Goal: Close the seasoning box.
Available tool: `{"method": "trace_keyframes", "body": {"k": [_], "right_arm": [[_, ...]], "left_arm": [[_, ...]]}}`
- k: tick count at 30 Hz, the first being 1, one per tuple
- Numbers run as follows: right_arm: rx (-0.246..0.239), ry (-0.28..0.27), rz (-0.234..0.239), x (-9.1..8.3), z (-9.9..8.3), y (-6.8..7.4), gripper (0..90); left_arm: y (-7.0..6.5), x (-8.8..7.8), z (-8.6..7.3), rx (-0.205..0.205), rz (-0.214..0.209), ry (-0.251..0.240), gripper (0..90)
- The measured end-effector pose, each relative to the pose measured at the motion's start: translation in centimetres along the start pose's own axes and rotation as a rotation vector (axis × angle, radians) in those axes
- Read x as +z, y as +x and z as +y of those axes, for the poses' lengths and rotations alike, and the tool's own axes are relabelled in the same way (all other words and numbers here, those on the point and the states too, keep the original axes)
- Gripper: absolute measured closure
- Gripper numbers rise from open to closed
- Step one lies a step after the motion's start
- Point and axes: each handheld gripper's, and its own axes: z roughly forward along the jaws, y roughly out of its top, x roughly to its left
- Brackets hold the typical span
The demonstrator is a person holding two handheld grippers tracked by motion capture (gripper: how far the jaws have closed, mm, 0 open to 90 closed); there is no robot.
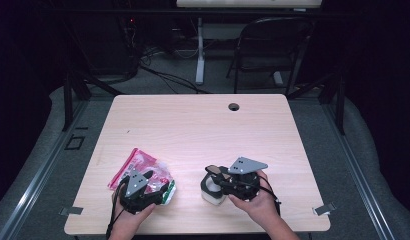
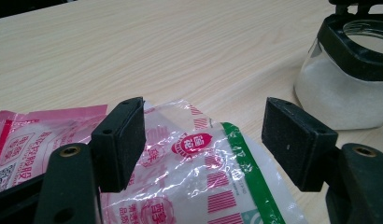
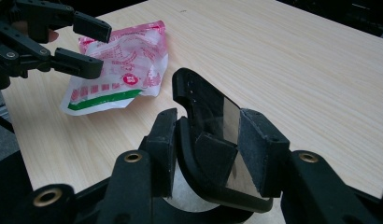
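Note:
A clear jar (image 1: 213, 192) of white grains with a black rim (image 2: 348, 46) stands near the table's front edge. Its flip lid (image 3: 203, 112) is raised upright between the jaws of my right gripper (image 3: 208, 149). The pads flank the lid closely without clearly pressing on it. In the high view my right gripper (image 1: 213, 172) sits over the jar. My left gripper (image 2: 206, 140) is wide open just above a crinkled clear packet (image 2: 199, 168) with red print and a green stripe. That packet overlaps a pink packet (image 2: 31, 135). The packets (image 1: 140, 162) lie at the front left under my left gripper (image 1: 158, 181).
The pale wooden table (image 1: 203, 125) has a round cable hole (image 1: 234, 106) near its far edge. A dark chair (image 1: 273, 45) and a desk leg stand beyond the table. My left gripper (image 3: 94, 46) hovers over the packets (image 3: 124, 70) in the right gripper view.

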Motion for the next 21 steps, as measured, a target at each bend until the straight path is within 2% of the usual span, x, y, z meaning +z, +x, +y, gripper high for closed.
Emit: {"method": "trace_keyframes", "body": {"k": [21], "right_arm": [[-0.004,-0.004,0.004,0.37,-0.49,0.39,52.5]], "left_arm": [[0.19,-0.11,-0.04,-0.004,0.007,-0.004,30.3]]}}
